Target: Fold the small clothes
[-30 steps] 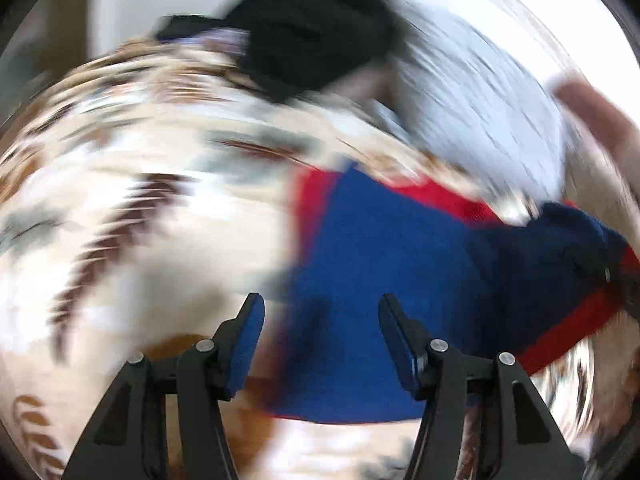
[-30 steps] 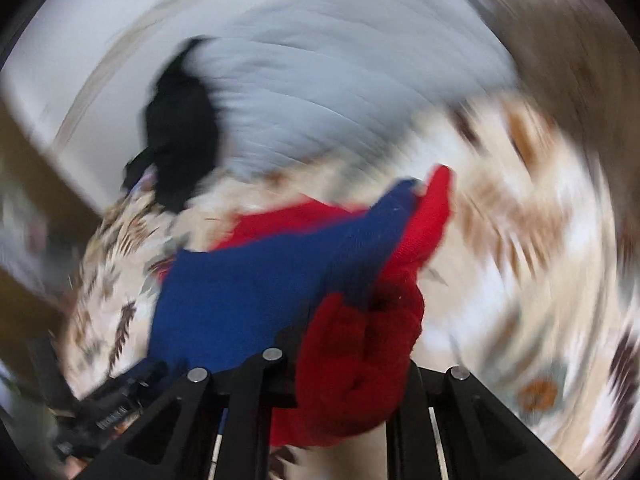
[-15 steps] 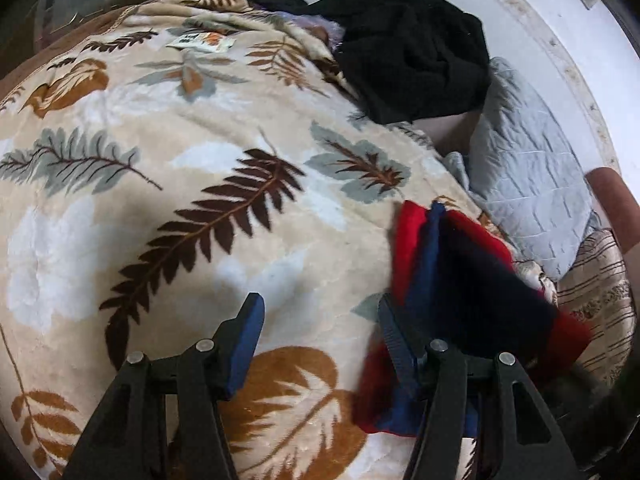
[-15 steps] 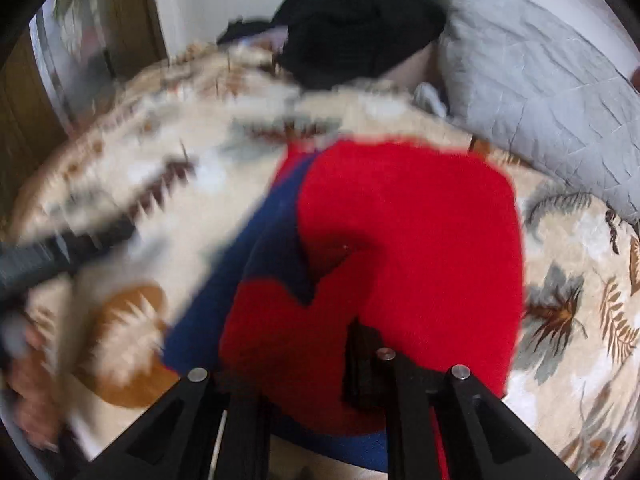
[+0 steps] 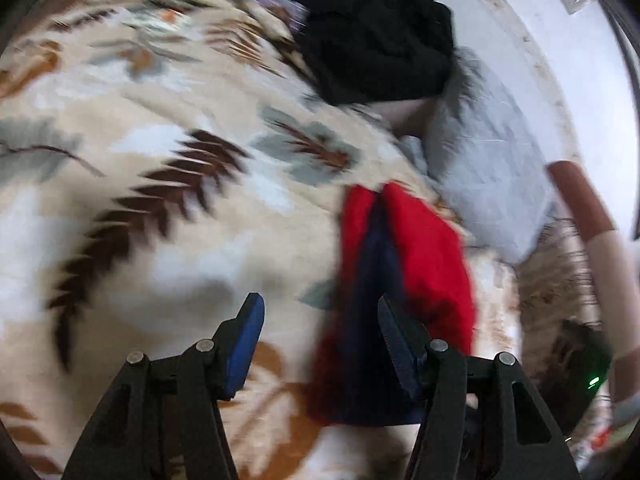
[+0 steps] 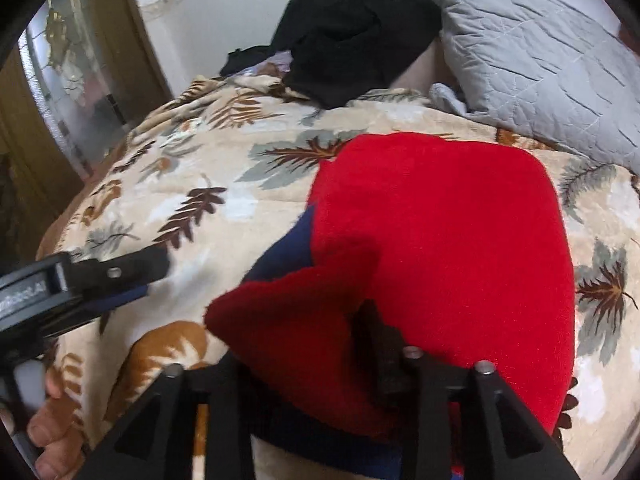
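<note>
A small red and navy garment (image 6: 440,220) lies folded over on the leaf-patterned blanket (image 6: 240,184), red side up, with a navy strip showing at its left. My right gripper (image 6: 304,344) is low at the garment's near edge. Its jaws are opening, and a red fold drapes loosely between them and hides the left fingertip. In the left wrist view the garment (image 5: 424,248) is blurred. My left gripper (image 5: 320,320) is open over the blanket (image 5: 160,220), its right finger at the garment's left edge. The left gripper (image 6: 120,276) also shows left of the garment.
A heap of black clothes (image 6: 352,28) and a grey quilted pillow (image 6: 540,64) lie at the head of the bed. A wooden wardrobe with a mirror (image 6: 80,72) stands beyond the bed's left side. A person's hand (image 6: 44,420) holds the left gripper, and a sleeve (image 5: 580,208) shows at the right.
The right gripper swung the lifted red flap across and down onto the garment, then its jaws parted from the cloth. The left gripper drifted a little, still open.
</note>
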Available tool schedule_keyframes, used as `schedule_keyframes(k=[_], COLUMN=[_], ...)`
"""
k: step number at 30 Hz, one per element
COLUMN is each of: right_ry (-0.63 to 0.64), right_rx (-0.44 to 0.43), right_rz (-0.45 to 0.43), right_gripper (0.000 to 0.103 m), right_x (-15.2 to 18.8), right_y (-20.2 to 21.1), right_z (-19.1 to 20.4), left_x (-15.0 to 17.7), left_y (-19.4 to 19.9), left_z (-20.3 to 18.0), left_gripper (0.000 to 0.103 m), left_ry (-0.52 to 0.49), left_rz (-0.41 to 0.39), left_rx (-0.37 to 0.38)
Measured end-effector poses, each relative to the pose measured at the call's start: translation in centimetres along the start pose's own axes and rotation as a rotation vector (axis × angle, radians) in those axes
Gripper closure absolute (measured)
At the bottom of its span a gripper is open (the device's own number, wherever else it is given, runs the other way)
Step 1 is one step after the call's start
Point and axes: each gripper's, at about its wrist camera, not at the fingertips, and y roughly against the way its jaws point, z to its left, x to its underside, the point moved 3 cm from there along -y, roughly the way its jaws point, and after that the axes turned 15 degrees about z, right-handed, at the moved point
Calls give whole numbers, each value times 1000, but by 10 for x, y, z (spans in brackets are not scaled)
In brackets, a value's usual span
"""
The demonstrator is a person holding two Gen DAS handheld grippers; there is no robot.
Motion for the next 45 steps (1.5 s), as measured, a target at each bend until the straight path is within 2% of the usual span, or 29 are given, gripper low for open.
schedule_keyframes(k=[2, 6, 10, 16, 20, 24, 27, 28, 29, 32, 34, 37, 38, 40, 42, 45], right_ry=[-7, 15, -18, -119, -175, -228, -244, -248, -250, -260, -268, -277, -279, -285, -300, -308], right_rx=[-44, -115, -190, -259, -277, -311, -321, -322, -323, -312, -306, -294, -291, -283, -286, -295], right_rz=[-8, -27, -95, -129, -143, -146, -147, -142, -141, -138, -138, -153, -157, -163, -139, -120], right_gripper=[30, 30, 30, 30, 30, 30, 30, 30, 30, 30, 30, 30, 30, 30, 30, 30], right_x=[6, 28, 52, 76, 83, 85, 87, 88, 89, 93, 93, 93, 93, 93, 93, 94], right_y=[6, 13, 36, 58, 65, 66, 65, 64, 64, 65, 67, 73, 75, 76, 71, 71], right_z=[-2, 2, -13, -58, -86, -108, -116, -117, -117, -120, -123, -127, -129, -132, -135, -135], left_x=[-3, -2, -12, -36, -39, -37, -37, -37, -37, -37, -33, -12, -7, -2, -1, -2], left_y=[-6, -19, -36, -71, -81, -79, -88, -92, -93, -84, -63, -21, -19, -41, -77, -74], left_z=[-10, -36, -59, -64, -63, -69, -67, -63, -61, -57, -69, -87, -85, -64, -34, -27], left_gripper=[43, 43, 43, 43, 43, 44, 50, 55, 66, 81, 82, 82, 82, 82, 81, 77], left_ry=[-24, -94, -153, -109, -86, -108, -105, -92, -83, -65, -102, -178, -178, -144, -64, -55], left_rz=[36, 106, 164, 278, 313, 300, 326, 336, 336, 303, 229, 68, 47, 81, 180, 148], left_rx=[57, 96, 43, -26, -64, -93, -110, -110, -109, -75, -69, -45, -52, -99, -107, -25])
